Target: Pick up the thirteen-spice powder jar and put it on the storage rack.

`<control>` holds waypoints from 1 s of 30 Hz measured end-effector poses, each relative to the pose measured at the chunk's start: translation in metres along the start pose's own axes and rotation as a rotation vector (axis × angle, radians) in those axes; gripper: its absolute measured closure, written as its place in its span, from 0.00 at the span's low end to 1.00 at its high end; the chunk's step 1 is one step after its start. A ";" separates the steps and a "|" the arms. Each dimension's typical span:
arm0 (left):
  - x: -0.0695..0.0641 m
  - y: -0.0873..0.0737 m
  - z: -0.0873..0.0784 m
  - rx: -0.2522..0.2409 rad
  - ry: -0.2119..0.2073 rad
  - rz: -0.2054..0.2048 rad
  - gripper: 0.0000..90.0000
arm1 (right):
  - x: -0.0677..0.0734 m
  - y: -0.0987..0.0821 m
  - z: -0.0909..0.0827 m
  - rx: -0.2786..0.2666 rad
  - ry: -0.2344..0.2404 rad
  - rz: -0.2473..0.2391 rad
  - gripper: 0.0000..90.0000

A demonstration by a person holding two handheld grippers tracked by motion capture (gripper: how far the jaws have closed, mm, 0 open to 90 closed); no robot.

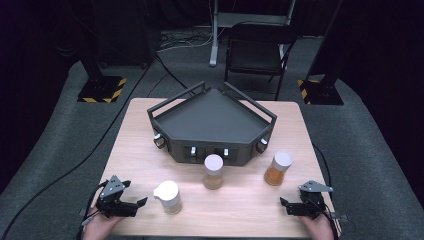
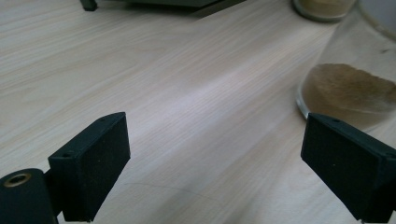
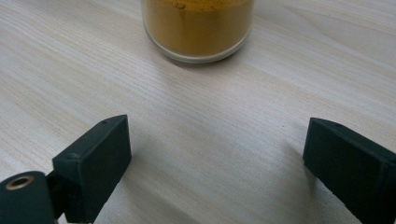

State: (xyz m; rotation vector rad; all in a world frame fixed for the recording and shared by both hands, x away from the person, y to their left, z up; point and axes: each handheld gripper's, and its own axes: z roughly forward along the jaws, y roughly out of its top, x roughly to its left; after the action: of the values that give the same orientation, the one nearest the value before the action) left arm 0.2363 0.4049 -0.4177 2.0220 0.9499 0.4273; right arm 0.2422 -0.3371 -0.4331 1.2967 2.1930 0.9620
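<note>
Now | left gripper fingers apart, lower left, beside white-lidded jar | right gripper fingers apart, lower right, below orange-spice jar

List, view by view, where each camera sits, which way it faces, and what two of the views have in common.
High view: above the person's side, facing forward and down on the wooden table, dark tray and three jars; both hands show.
Left gripper view: rides the left gripper, facing the tilted jar; open jaws show.
Right gripper view: rides the right gripper, facing the orange-powder jar; open jaws show.
Shared: the orange-powder jar also shows from above.
</note>
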 end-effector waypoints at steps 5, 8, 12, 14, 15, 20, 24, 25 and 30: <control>0.001 0.004 -0.006 -0.008 -0.046 0.017 0.08 | 0.000 0.000 0.000 0.000 0.000 0.000 0.08; 0.000 0.007 -0.009 -0.007 -0.067 0.027 0.08 | 0.000 0.000 0.000 0.000 0.000 -0.001 0.08; 0.001 0.009 -0.010 -0.015 -0.113 0.042 0.08 | 0.000 0.000 0.000 0.000 0.001 -0.001 0.08; 0.002 0.011 -0.010 -0.021 -0.135 0.054 0.08 | 0.000 0.000 0.000 0.000 0.001 -0.001 0.08; 0.001 0.012 -0.010 -0.026 -0.151 0.059 0.08 | 0.000 0.000 0.000 0.000 0.001 -0.001 0.08; -0.001 0.016 -0.009 -0.053 -0.193 0.079 0.08 | 0.000 0.000 0.000 0.000 0.001 -0.001 0.08; -0.004 0.018 -0.007 -0.064 -0.206 0.085 0.08 | 0.000 0.000 0.000 0.000 0.001 -0.001 0.07; -0.005 0.018 -0.005 -0.068 -0.209 0.085 0.08 | 0.000 0.000 0.000 0.000 0.001 -0.001 0.07; -0.011 0.019 0.001 -0.078 -0.206 0.086 0.08 | 0.000 0.000 0.000 0.000 0.001 -0.001 0.07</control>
State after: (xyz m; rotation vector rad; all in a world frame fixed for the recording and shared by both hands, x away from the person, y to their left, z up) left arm 0.2383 0.3894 -0.4024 1.9966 0.7124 0.2909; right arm 0.2422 -0.3371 -0.4332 1.2951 2.1943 0.9626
